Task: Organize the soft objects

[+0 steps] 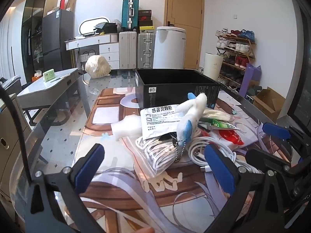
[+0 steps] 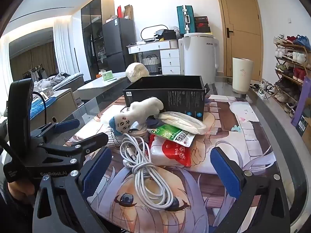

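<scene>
A lived-in home: shoe rack (image 1: 236,55), suitcases (image 1: 136,49) (stacked by the door (image 1: 184,19)); fridge (image 2: 116,42), unmade bed (image 2: 58,79).

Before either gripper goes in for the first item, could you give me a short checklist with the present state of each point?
1. Left gripper open, nothing between its pads: ok.
2. Right gripper open, nothing held: ok.
3. Black box upright, top open: ok.
4. Box empty: cannot tell, its floor is hidden.
5. Plush toy reachable on top of the pile: ok.
6. White cable free of other items: not ok, its far end runs under the pile.
</scene>
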Demonstrator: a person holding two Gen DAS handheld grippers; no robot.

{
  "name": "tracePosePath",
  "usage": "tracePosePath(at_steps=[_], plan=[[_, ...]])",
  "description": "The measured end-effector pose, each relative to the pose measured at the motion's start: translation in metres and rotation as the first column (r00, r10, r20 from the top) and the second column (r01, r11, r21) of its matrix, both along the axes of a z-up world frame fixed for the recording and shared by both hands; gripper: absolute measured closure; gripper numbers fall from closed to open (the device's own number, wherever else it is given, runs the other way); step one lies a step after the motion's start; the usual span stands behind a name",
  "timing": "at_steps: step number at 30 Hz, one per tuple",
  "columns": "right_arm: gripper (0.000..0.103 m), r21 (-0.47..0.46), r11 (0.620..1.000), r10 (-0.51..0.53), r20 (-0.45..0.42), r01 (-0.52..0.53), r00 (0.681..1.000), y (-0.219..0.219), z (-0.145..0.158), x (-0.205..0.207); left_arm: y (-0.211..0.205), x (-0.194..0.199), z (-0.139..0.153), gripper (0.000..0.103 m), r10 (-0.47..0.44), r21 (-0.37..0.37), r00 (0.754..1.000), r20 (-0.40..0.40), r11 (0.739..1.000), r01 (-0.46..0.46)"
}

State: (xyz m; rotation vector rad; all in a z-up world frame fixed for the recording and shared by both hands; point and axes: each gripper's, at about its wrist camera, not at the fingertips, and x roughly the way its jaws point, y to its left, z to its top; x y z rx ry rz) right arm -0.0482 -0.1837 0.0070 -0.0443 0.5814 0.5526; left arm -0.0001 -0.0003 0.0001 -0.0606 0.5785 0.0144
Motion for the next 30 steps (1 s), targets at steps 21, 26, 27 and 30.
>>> tracePosePath(at_steps=[21, 26, 27, 30], plan=[[0.0, -0.009, 1.0, 0.001, -0.019, -0.001, 1.0, 0.0001, -0.0035, 0.001, 0.001, -0.0024, 0.0015, 0.0, 0.0, -0.019, 1.0, 0.005, 1.0, 0.0], [0.0, -0.012, 1.0, -0.004, -0.02, 0.004, 1.0, 0.0001, -0.0047, 0.0012, 0.001, -0.0018, 0.0012, 0.0, 0.0, -0.019, 1.0, 0.003, 1.0, 0.0], [0.0, -0.012, 1.0, -0.006, -0.022, 0.006, 1.0, -0.0004, -0.0047, 0.0014, 0.001, -0.0018, 0.0012, 0.0, 0.0, -0.02, 1.0, 0.002, 1.0, 0.001], [0.0, -0.011, 1.0, -0.008, -0.024, 0.008, 1.0, -0.0011, -0.0045, 0.0015, 0.0023, -0.0015, -0.0006, 0.0, 0.0, -0.019, 1.0, 0.002, 1.0, 0.0]])
